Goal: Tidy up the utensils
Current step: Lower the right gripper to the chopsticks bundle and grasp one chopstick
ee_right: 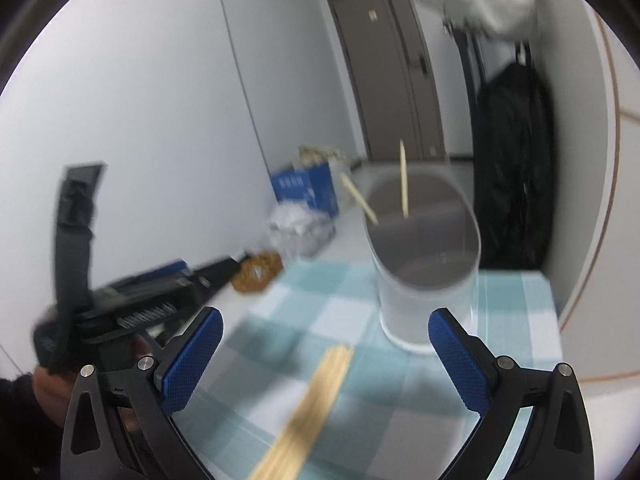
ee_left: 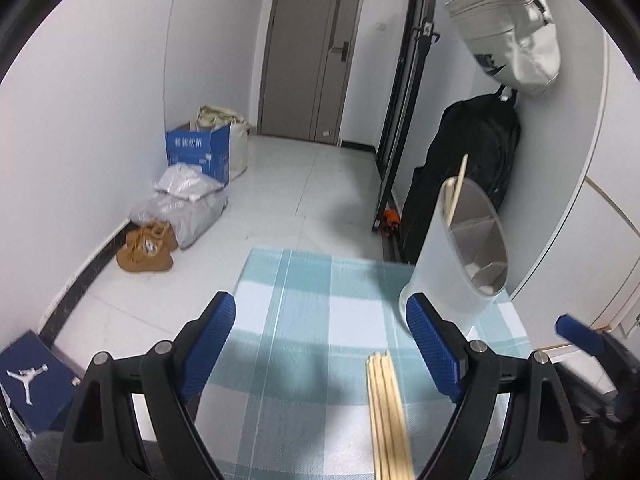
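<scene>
A bundle of wooden chopsticks (ee_left: 388, 416) lies on the blue-and-white checked tablecloth (ee_left: 304, 320); it also shows, blurred, in the right wrist view (ee_right: 312, 408). A translucent white utensil holder (ee_left: 464, 252) with inner dividers stands at the cloth's far right, with two chopsticks (ee_left: 456, 192) leaning in it. The holder (ee_right: 424, 264) and its two chopsticks (ee_right: 404, 180) show in the right wrist view too. My left gripper (ee_left: 320, 320) is open and empty above the cloth. My right gripper (ee_right: 324, 336) is open and empty, above the bundle, short of the holder.
The table stands against a white wall on the right. A black bag (ee_left: 464, 176) and a white bag (ee_left: 508, 36) hang there. On the floor are brown shoes (ee_left: 146, 246), plastic bags (ee_left: 188, 204) and a blue box (ee_left: 198, 152). The left gripper's body (ee_right: 132, 300) shows at the right view's left.
</scene>
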Available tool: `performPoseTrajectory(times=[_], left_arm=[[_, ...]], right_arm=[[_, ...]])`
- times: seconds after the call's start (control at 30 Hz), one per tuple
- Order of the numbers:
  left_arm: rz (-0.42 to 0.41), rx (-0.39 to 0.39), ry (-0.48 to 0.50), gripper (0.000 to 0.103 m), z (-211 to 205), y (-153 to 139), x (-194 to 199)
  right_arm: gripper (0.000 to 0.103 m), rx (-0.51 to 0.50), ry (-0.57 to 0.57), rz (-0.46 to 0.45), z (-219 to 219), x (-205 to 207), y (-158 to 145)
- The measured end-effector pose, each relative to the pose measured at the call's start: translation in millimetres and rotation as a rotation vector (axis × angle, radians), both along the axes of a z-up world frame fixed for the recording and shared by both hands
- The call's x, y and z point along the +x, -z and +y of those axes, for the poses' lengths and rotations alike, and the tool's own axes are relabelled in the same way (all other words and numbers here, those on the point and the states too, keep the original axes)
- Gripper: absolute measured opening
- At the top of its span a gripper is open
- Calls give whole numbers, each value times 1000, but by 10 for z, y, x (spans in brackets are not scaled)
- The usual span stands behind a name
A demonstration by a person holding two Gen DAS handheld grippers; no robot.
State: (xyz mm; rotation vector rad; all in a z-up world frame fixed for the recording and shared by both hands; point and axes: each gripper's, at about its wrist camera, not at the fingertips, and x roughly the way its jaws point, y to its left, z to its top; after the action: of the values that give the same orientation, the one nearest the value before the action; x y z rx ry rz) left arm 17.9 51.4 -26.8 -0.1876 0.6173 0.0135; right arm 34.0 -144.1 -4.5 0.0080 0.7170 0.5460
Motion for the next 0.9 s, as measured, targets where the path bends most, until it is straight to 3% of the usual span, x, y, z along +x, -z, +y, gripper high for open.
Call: performPoseTrajectory(times=[0.3, 0.4, 0.47, 0.57, 0.67, 0.9], left_arm=[[107, -12, 2, 84, 94, 286, 126], [123, -23, -11, 84, 152, 310, 178], [145, -42, -15, 84, 209, 343, 218], [163, -69, -27, 84, 281, 390, 272], [190, -78, -25, 84, 308, 442, 325], [238, -183, -43, 84, 450, 493, 379]], right_arm=[[99, -138, 3, 151, 109, 167, 585], [79, -174, -7, 223, 171, 272, 758], [70, -223, -12, 313, 233, 390, 937], [44, -273, -19, 402, 315, 509, 1129], [42, -327, -22, 413, 402, 536, 1201], [39, -387, -38, 422, 554, 567, 1228]])
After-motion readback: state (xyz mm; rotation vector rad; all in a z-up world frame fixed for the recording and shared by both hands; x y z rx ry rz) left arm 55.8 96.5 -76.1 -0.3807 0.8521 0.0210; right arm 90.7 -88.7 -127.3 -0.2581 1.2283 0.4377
